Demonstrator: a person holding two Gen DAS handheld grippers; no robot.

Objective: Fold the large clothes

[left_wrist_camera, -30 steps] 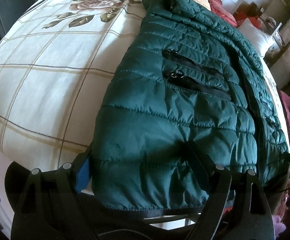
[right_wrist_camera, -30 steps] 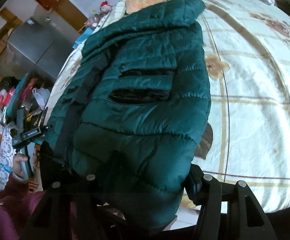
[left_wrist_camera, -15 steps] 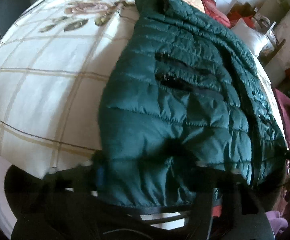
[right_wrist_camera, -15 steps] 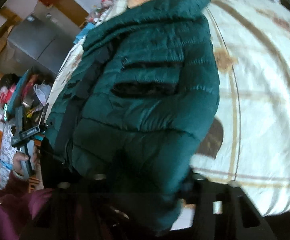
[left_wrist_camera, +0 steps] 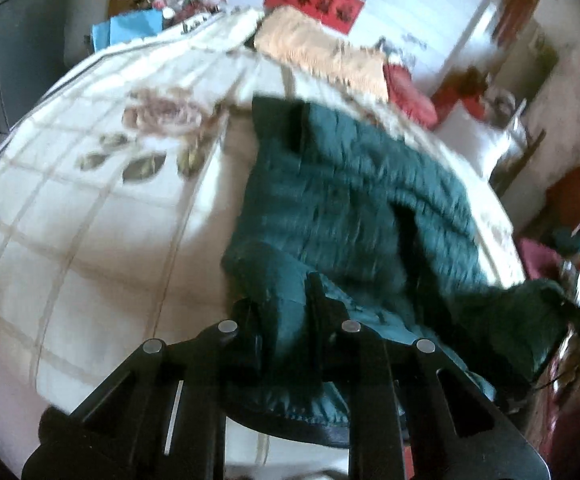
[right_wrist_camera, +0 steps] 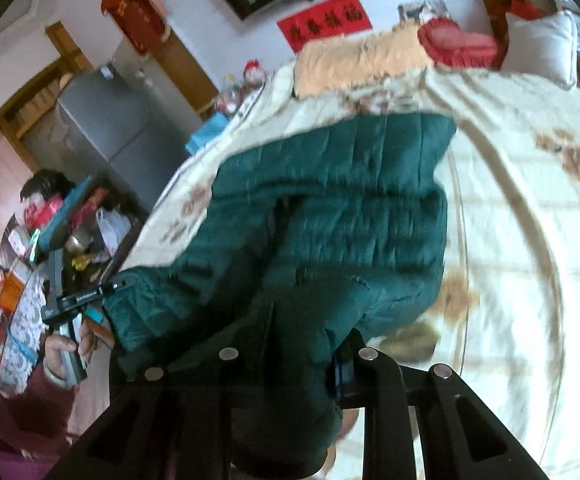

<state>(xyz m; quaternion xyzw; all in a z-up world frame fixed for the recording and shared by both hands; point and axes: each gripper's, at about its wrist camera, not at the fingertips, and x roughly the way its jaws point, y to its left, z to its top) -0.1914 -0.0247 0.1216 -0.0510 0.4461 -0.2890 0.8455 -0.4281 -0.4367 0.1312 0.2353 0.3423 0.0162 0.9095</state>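
A dark green quilted jacket (left_wrist_camera: 354, 196) lies on a cream floral bedspread (left_wrist_camera: 101, 208). My left gripper (left_wrist_camera: 285, 320) is shut on the jacket's bottom hem and holds it lifted above the bed, with the fabric bunched between its fingers. In the right wrist view the same jacket (right_wrist_camera: 342, 204) hangs from my right gripper (right_wrist_camera: 298, 344), which is shut on the other hem corner, also raised. The jacket's collar end still rests on the bedspread (right_wrist_camera: 530, 240). The left gripper's handle (right_wrist_camera: 77, 300) shows at the left of the right wrist view.
A peach blanket (left_wrist_camera: 322, 56) and red cushions (left_wrist_camera: 410, 92) lie at the bed's far end, with a white pillow (right_wrist_camera: 542, 44) beside them. A grey fridge (right_wrist_camera: 105, 128) and cluttered shelves (right_wrist_camera: 49, 232) stand left of the bed.
Both grippers have closed on the jacket's hem and risen, lifting the hem end off the bed. The views now tilt up toward the far wall.
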